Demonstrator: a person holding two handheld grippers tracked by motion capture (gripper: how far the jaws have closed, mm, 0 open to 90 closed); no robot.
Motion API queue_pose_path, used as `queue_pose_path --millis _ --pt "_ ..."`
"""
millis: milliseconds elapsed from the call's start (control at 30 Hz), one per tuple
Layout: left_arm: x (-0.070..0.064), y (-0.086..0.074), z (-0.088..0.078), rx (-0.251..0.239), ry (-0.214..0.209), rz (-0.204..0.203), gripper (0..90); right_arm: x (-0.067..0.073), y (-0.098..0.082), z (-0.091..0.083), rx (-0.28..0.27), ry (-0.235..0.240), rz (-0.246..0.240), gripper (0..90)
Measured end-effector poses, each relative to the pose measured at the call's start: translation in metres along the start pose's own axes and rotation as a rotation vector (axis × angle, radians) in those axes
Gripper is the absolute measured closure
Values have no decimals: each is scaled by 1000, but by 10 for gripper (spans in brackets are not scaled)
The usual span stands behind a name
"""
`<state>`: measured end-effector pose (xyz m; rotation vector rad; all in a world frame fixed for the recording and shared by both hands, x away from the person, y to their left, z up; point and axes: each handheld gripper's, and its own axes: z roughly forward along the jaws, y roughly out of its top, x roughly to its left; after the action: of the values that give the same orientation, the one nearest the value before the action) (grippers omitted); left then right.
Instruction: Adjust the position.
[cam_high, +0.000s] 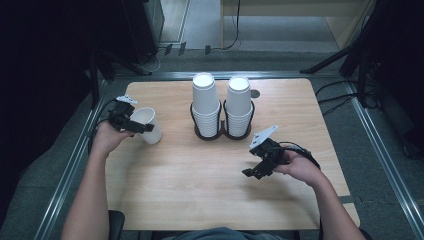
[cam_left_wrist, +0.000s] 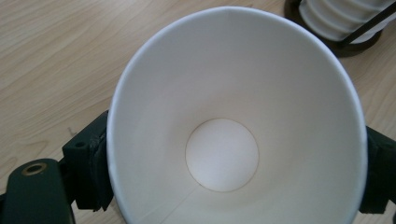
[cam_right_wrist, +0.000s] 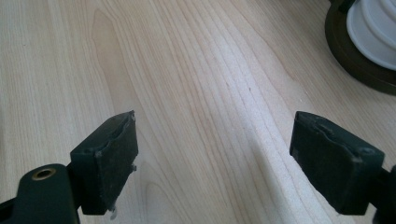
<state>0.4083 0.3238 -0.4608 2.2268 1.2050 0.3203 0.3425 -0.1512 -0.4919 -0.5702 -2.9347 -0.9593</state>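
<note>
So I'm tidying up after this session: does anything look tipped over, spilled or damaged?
Nothing spilled or damaged. The only cup out of place is the single paper cup in the left gripper, empty and undented. Both cup stacks stand upright in their holder.

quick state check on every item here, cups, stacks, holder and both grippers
cup: upright, empty, between the left gripper's jaws
left gripper: jaws either side of the cup near its rim
right gripper: open, empty, above the table
two cup stacks: upside down, seated in the holder
holder: standing on the table

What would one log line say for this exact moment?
left gripper: jaws around paper cup | right gripper: jaws open, empty, above table | cup stacks: in holder
</note>
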Motion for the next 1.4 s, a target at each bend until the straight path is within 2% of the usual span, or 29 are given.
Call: queue_pose_path --millis 233,567,800,1133,1267,1400 --pt "7 1 1 7 15 -17 101 -1 -4 -1 4 -4 22 155" --pt "8 1 4 5 33 -18 86 -1 -6 -2 3 -9 29 155" --pt "6 2 6 7 11 -7 76 -2 -6 -1 7 -12 25 155" --pt "4 2 7 12 9 11 60 -2 -6 -1 7 -11 22 155" --pt "4 2 7 12 -6 -12 55 -2 -6 -1 9 -13 23 155" --pt "4 2 7 12 -10 -12 48 -2 -6 -2 9 -14 25 155"
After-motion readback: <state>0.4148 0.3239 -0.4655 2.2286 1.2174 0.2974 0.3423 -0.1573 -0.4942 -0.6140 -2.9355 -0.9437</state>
